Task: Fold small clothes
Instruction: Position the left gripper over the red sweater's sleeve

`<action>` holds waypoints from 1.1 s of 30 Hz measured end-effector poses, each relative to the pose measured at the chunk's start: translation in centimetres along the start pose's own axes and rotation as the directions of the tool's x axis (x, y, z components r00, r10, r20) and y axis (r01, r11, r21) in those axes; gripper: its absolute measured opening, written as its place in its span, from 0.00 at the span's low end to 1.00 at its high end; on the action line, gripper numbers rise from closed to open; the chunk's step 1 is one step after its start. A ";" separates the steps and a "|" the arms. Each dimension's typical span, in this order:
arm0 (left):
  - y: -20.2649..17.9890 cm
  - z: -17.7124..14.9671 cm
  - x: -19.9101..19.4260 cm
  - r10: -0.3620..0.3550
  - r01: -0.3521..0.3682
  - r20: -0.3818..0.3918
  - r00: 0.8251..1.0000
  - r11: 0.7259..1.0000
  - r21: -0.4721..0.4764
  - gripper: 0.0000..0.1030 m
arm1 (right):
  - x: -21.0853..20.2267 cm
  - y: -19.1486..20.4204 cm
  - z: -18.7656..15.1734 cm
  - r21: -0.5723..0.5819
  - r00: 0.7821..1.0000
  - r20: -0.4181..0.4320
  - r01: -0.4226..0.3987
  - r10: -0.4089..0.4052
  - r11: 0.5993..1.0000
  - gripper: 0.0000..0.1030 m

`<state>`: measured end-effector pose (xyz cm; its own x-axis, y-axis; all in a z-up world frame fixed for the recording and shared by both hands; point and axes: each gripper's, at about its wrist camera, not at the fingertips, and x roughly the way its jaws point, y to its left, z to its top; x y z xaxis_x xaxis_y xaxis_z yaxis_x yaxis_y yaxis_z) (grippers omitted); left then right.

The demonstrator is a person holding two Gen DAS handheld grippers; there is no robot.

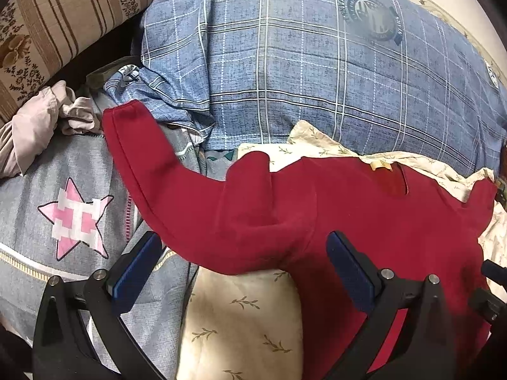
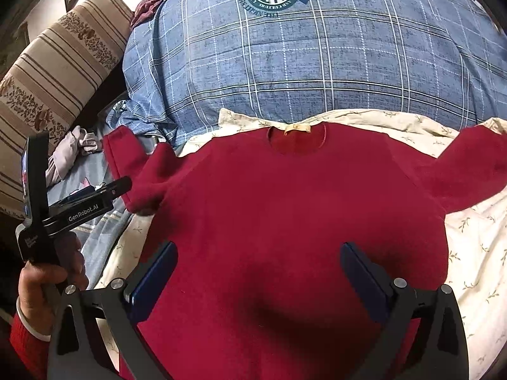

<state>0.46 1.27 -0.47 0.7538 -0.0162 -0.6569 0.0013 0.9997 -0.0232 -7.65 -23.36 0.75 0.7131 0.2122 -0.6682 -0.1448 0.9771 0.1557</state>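
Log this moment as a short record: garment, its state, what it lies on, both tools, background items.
garment: red sweater, neck label at the far edge
state: spread flat, both sleeves out to the sides, no fold made yet
surface: cream leaf-print sheet
left tool: open, at the sweater's left sleeve, holding nothing
right tool: open, over the lower body of the sweater, holding nothing
background: blue plaid quilt, striped floral cushion, grey star-print bedding
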 end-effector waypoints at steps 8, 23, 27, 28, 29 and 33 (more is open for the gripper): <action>0.6 0.0 0.3 0.011 -0.011 -0.010 1.000 1.000 -0.019 1.00 | 0.7 1.2 0.3 -0.047 1.000 -0.018 -0.005 0.004 0.999 0.98; 1.5 0.3 1.3 0.036 -0.037 -0.028 0.999 0.998 -0.047 1.00 | 1.8 1.7 1.3 -0.075 1.000 -0.019 -0.022 0.021 0.997 0.93; 1.7 0.3 1.4 0.048 -0.049 -0.032 0.998 0.997 -0.054 1.00 | 2.3 1.8 0.9 -0.075 0.999 -0.037 -0.027 0.025 0.997 0.93; 1.8 0.3 1.4 0.052 -0.053 -0.031 0.998 0.997 -0.053 1.00 | 2.3 1.8 0.9 -0.073 0.999 -0.039 -0.030 0.028 0.997 0.93; 1.8 0.4 1.4 0.050 -0.052 -0.033 0.998 0.997 -0.054 1.00 | 2.4 1.9 0.9 -0.073 0.999 -0.041 -0.034 0.031 0.997 0.93; 2.2 0.4 1.7 0.046 -0.049 -0.043 0.998 0.996 -0.071 1.00 | 2.5 2.4 1.1 -0.092 0.999 -0.040 -0.027 0.024 0.995 0.93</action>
<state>1.95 3.48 -1.34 0.7238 0.0289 -0.6894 -0.0823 0.9956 -0.0447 -5.43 -20.50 0.29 0.6817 0.2356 -0.6927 -0.2268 0.9681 0.1061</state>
